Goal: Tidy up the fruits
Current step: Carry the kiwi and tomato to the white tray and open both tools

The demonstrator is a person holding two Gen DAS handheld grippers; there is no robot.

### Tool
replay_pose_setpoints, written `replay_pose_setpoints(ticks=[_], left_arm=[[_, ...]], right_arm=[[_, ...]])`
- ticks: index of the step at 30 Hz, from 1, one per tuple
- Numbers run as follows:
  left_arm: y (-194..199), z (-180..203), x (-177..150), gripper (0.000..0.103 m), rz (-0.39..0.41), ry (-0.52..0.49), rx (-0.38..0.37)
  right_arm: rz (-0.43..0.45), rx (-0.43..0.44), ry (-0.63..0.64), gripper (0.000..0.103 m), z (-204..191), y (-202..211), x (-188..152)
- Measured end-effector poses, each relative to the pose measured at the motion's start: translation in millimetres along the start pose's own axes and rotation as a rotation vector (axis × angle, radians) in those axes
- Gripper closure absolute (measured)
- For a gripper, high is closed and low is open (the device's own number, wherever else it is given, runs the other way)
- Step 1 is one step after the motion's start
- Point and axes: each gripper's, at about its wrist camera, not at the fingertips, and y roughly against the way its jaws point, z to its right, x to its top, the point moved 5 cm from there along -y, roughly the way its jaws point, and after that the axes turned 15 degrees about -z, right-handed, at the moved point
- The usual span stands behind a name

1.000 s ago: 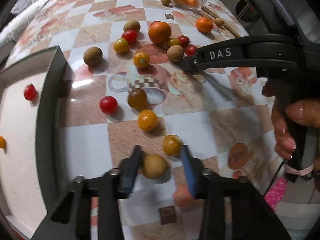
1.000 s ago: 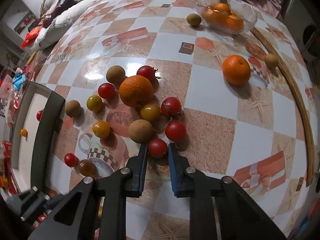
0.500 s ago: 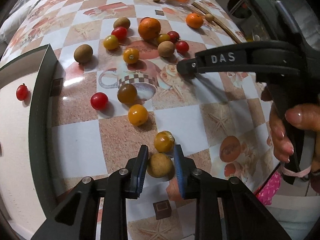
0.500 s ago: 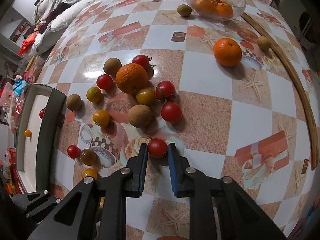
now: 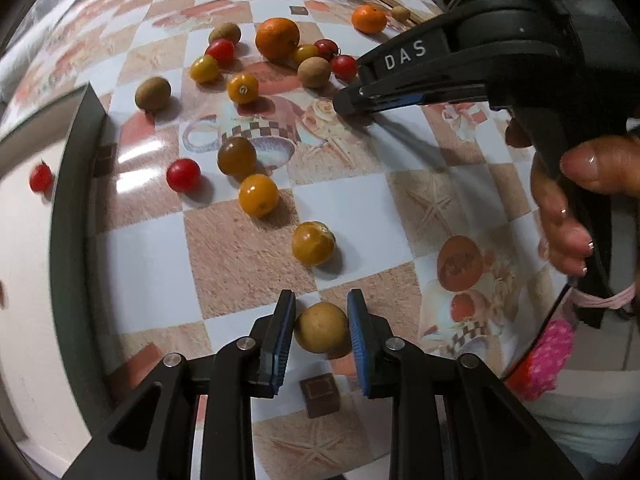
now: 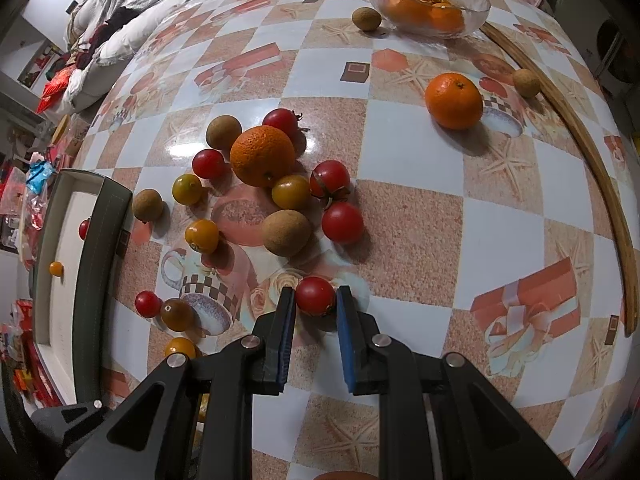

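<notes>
While both grippers clamp fruit just above the checkered table (image 6: 420,240) — left gripper (image 5: 321,326) on a tan longan (image 5: 321,327), right gripper (image 6: 316,298) on a red cherry tomato (image 6: 315,295) — overtightening could burst the tomato, and the round longan might slip from its pads in transit.

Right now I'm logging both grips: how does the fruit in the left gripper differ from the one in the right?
The left gripper holds a tan, matte round fruit; the right gripper holds a glossy red tomato. The tan fruit looks rough-skinned, the tomato smooth. Both are small, round, and clamped between blue pads.
</notes>
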Motion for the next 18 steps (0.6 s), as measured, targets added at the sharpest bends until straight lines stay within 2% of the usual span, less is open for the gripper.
replay_pose_setpoints(ticks=[10, 18], left_arm=[[12, -21, 4, 0.075, 0.025, 0.088, -0.090], [26, -39, 7, 0.075, 0.042, 0.107, -0.090]], right_arm=[[-0.005, 0.035, -0.027, 0.082, 4, 4, -2], [-0.005, 0.038, -0.027, 0.082, 2, 11, -6]])
